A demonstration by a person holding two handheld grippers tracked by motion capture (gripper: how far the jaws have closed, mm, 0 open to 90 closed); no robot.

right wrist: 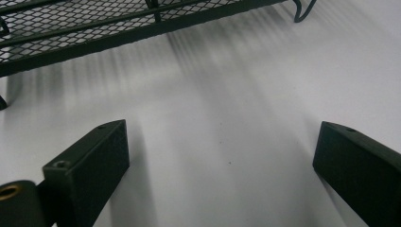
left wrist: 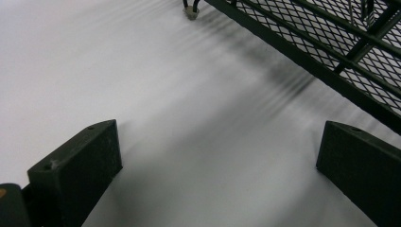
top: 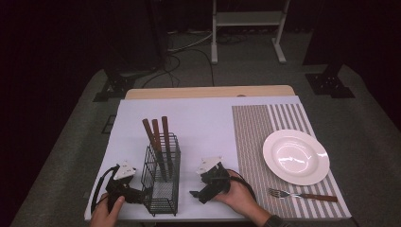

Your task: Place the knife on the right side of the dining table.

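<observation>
A black wire basket stands on the white sheet that covers the near part of the counter, and it sits between the two tongs. Three brown-handled utensils stand in it, leaning toward the far left with their handles rising above the rim.

The left tongs lie low on the sheet just beside the basket's left wall, pointing toward it, held by the person's left hand at the near edge. In the left gripper view the two black jaws stand wide apart with bare white sheet between them; the basket's mesh side crosses the upper right corner, close beyond the right jaw, and one small foot of the basket rests on the sheet at the top. Nothing is gripped.

The right tongs lie on the other side, near the basket's right wall but apart from it, tips turned toward the basket, held by the right hand. In the right gripper view the jaws are likewise spread wide over empty sheet, with the basket's lower frame and mesh across the top left, farther off than the jaw tips. They hold nothing.

To the right, a striped placemat carries a white plate, and a fork with a brown handle lies on the mat just nearer than the plate, well apart from both tongs.
</observation>
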